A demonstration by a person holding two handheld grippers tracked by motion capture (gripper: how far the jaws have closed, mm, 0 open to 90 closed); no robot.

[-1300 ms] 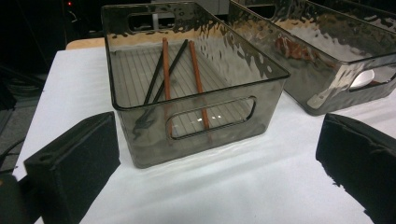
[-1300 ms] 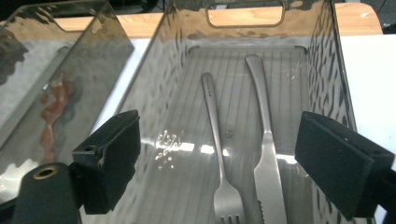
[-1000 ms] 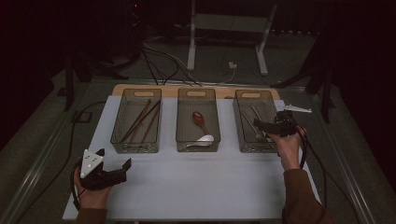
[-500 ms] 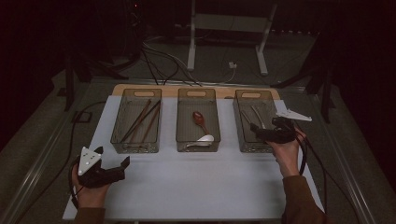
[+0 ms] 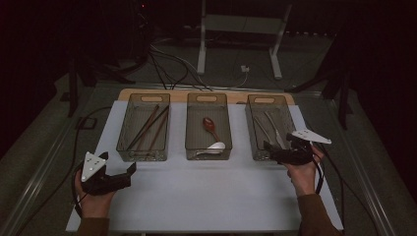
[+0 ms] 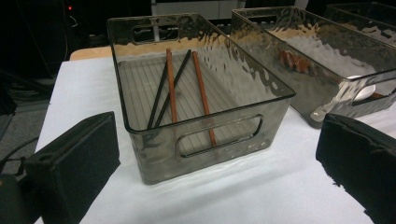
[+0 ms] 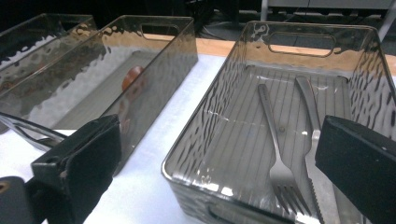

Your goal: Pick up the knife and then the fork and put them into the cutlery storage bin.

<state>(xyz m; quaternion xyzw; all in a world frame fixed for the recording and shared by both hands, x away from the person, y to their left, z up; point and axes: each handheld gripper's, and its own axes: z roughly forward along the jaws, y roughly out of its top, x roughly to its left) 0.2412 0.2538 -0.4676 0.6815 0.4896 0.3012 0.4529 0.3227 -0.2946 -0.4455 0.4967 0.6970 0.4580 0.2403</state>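
Right gripper (image 5: pixel 269 149): your hand holds it low at the near end of the right bin (image 5: pixel 253 129), pointing left; jaws spread wide, gripping nothing
Left gripper (image 5: pixel 129 172): resting near the table's front left corner, aimed at the left bin (image 6: pixel 140 135); jaws wide apart, empty
Fork (image 7: pixel 275 140) and knife (image 7: pixel 309 126): lying side by side in the right bin
Writing: none readable

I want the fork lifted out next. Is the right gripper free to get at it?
Probably yes: the right gripper is open at the bin's near wall, and the fork lies uncovered beside a knife.
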